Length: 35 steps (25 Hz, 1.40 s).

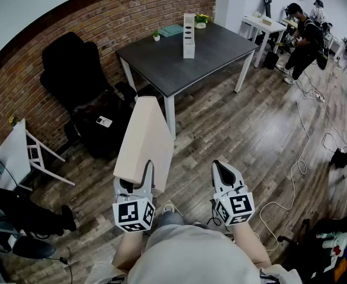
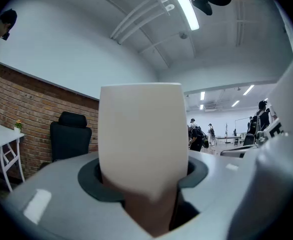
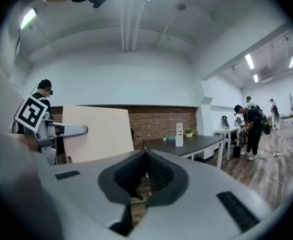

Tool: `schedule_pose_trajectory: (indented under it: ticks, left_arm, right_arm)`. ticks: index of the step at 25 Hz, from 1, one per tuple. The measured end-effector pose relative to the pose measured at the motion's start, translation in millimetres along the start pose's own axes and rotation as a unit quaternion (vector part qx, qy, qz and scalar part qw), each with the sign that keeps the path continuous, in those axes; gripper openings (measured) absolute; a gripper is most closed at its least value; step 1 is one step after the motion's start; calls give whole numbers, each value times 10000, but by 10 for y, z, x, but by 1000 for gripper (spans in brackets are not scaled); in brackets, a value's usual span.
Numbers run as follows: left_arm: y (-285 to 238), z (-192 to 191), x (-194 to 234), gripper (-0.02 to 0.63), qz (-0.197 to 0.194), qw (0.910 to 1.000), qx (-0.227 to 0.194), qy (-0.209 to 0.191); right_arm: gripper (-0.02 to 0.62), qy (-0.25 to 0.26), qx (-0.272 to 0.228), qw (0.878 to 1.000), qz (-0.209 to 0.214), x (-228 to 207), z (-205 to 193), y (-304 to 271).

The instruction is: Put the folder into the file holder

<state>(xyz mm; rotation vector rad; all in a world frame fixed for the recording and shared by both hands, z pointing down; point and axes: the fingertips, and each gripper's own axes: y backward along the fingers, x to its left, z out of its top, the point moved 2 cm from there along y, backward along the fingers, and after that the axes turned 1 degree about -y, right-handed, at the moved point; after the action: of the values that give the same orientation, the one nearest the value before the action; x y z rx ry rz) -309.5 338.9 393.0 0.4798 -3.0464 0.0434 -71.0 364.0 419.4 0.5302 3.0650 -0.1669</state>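
Jaws first: on our left gripper [image 1: 135,181] they're clamped on the beige folder [image 1: 145,138], with a pad pressing on either side near the end closest to us. On our right gripper [image 1: 224,171] they're clenched tight together with nothing between them, and that one just hangs beside the left one at about the same height.

So the folder is up in the air over the wooden floor [image 1: 250,135]. It's held on edge and sticks out away from us toward the dark worktop [image 1: 221,49]. It isn't touching the worktop or anything on it. From the right gripper view we see its broad flat face off to the left, with the left gripper's arm crossing in front of it.

The white file holder [image 1: 189,35] stands upright around the middle of the worktop, clear of all four edges and well apart from the folder. Along the worktop edge that runs by the brick wall [image 1: 102,22] we've got a tiny green plant [image 1: 156,35] and a flat teal book-ish thing [image 1: 172,31] just beside it. At the corner of that same edge, near the white pillar, sits a little pot with yellow flowers [image 1: 201,20].

Off the worktop, there's a black chair [image 1: 73,70] against the bricks to the left. A few people [image 1: 301,40] stand by a white table [image 1: 262,23] at the far right, and cables [image 1: 298,164] trail over the floor.
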Motion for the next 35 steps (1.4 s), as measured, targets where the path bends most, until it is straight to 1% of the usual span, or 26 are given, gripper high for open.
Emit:
schedule_pose_trajectory:
  ticks: [7,13,21,22,23,26,32,34,35]
  left_arm:
    - [23,38,-195,273,36,10000,-31,-29]
    - [22,36,-425,273,59,10000,-54,-27]
    - [-20,9,-718,273,-37,10000,-42,-25]
    - [-31,10,-750,273,-44,10000,-37,-19]
    - [-44,15,-778,273,-47,10000,-37,-9]
    - [-111,37,-826,273,-40,10000,-49,27]
    - [-324,57,-831,273,-32,9999,-110,17]
    - [-424,67,-816,273,-28,9999,-134,16]
    - [-480,72,-811,273,-24,9999,-145,18]
  right_arm:
    - [2,9,-45,10000,33,-164,31,136]
    - [2,-25,4,9999,140,-342,-18,280]
    - [3,-137,97,9998,112,-577,-122,395]
    - [18,-139,87,9998,129,-597,-120,405]
    - [59,-143,70,9997,158,-614,-113,411]
    - [140,-184,15,9995,254,-657,-92,398]
    - [334,-303,13,9990,340,-774,-127,237]
    - [391,-348,12,9988,353,-822,-136,146]
    - [406,-366,11,9987,352,-852,-139,99]
